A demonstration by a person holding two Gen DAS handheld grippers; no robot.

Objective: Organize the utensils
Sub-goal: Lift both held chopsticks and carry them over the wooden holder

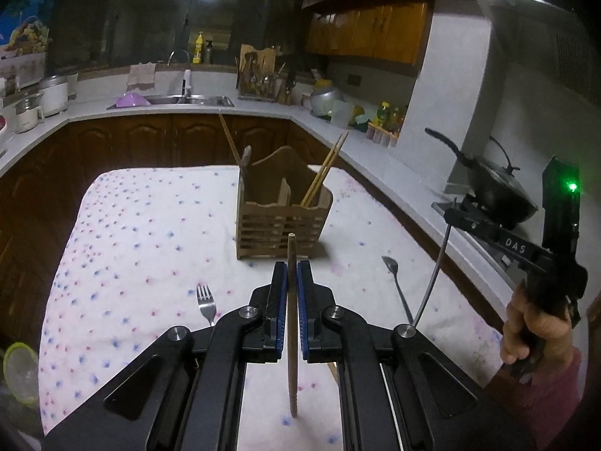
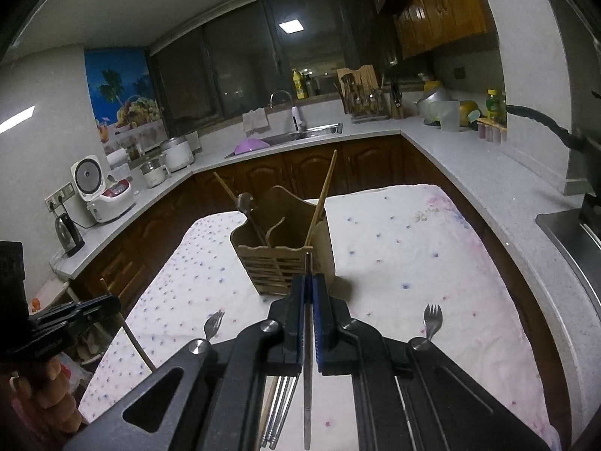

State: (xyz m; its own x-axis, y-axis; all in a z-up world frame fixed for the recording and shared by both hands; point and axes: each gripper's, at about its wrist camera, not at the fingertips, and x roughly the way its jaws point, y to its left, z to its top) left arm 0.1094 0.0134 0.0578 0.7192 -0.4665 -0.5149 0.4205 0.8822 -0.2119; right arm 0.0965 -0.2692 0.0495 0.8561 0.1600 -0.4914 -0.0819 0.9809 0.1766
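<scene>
The left gripper is clamped on a wooden chopstick, which runs straight up between its blue pads, its tip standing just above them. The right gripper is squeezed tight on a thin metal utensil whose handle hangs below the jaws; which kind of utensil it is cannot be told from these views. Both are held above the flowered tablecloth, short of the wooden holder that stands near the middle of the table. The holder already has some things in it: a pair of chopsticks leaning out of the right compartment, and a single chopstick with a spoon in the left one. So the sorting looks partly done. Still lying on the cloth are a fork to the left, a small metal utensil to the right, another fork seen from the right wrist, and a bundle of metal chopsticks under the right gripper. Judging by this, the two held pieces have yet to go into the holder, and several more pickups remain.
</scene>
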